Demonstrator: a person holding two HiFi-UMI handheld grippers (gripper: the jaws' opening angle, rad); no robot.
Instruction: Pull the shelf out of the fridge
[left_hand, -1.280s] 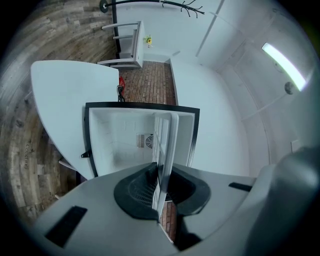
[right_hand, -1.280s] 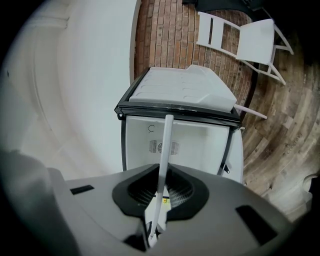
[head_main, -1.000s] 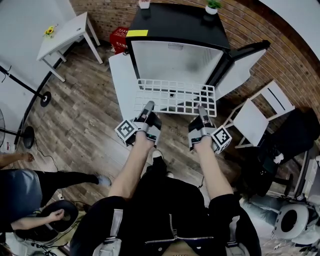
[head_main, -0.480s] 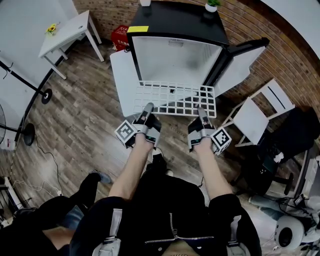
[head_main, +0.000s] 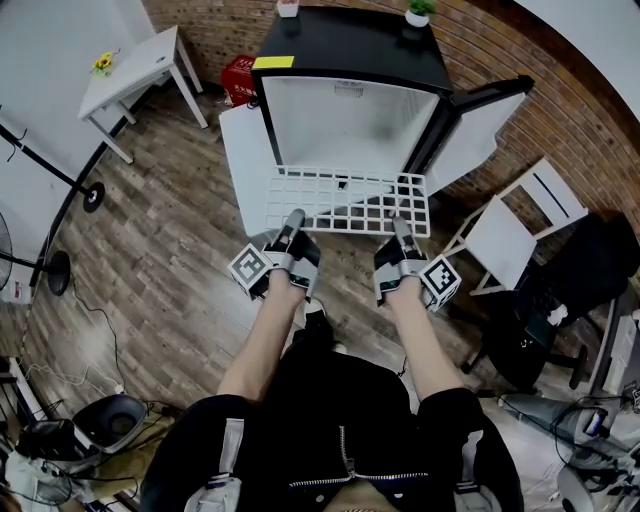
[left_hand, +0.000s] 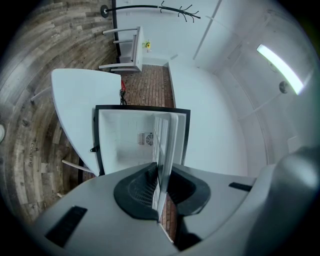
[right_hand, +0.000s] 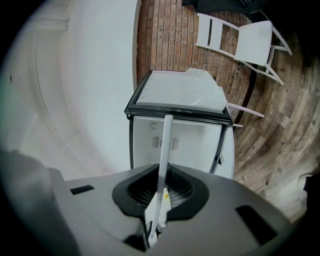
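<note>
Head view: your left gripper (head_main: 295, 215) and right gripper (head_main: 399, 222) each clamp the shelf (head_main: 345, 195), fridge (head_main: 350, 50) beyond your fingers (head_main: 293, 229). Pull unevenly and it may skew or slip.

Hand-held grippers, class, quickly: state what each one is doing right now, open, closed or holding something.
Left hand-held gripper: closed on the front edge of the wire shelf.
Right hand-held gripper: closed on the same shelf's front edge.
</note>
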